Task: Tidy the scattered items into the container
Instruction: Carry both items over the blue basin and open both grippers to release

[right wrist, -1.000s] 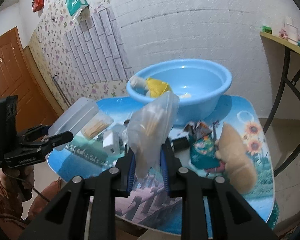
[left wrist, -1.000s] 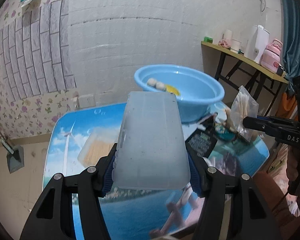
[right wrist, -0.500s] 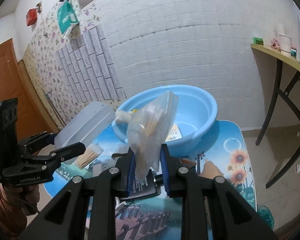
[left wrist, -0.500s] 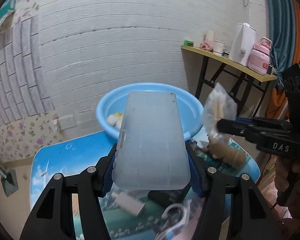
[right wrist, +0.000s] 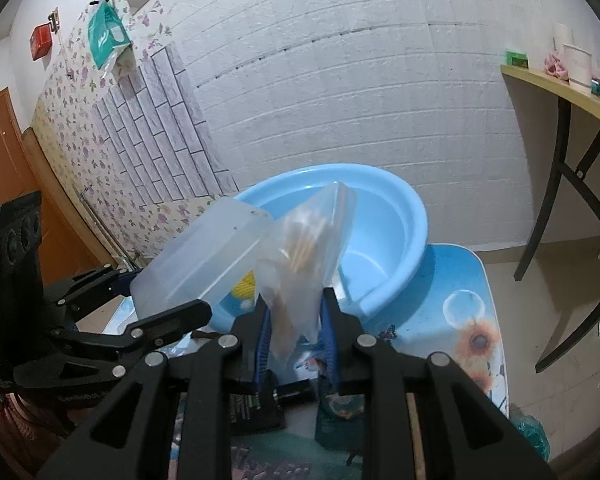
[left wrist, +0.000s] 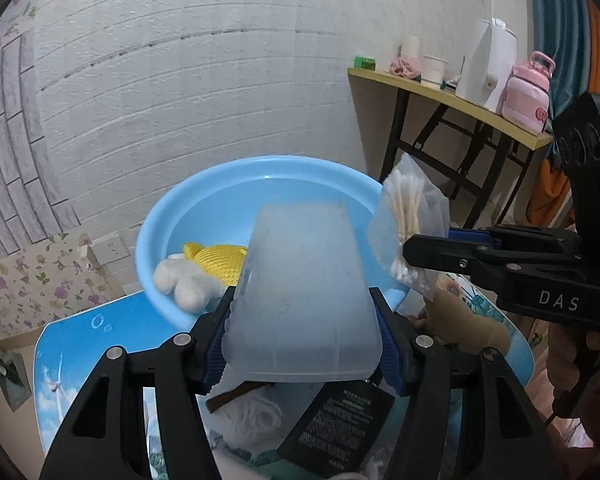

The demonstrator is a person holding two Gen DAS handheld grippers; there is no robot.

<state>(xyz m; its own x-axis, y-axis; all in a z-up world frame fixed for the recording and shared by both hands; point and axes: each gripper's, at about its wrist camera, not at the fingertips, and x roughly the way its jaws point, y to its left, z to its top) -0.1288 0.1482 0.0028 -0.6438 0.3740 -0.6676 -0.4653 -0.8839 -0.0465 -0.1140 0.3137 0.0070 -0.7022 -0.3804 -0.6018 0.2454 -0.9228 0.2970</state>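
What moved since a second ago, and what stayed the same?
Both grippers carried their loads toward the blue basin: the left gripper brought the plastic box, the right gripper the bag of cotton swabs. Both grips stayed shut; nothing was dropped.

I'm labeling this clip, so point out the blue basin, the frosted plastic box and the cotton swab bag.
blue basin (left wrist: 220, 200): left wrist view, inner wall.
frosted plastic box (left wrist: 304, 292): left wrist view, top face.
cotton swab bag (right wrist: 304, 248): right wrist view, middle.

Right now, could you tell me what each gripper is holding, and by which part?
The left gripper clamps the translucent plastic box across its near end. The right gripper pinches the bag of cotton swabs by its lower part.
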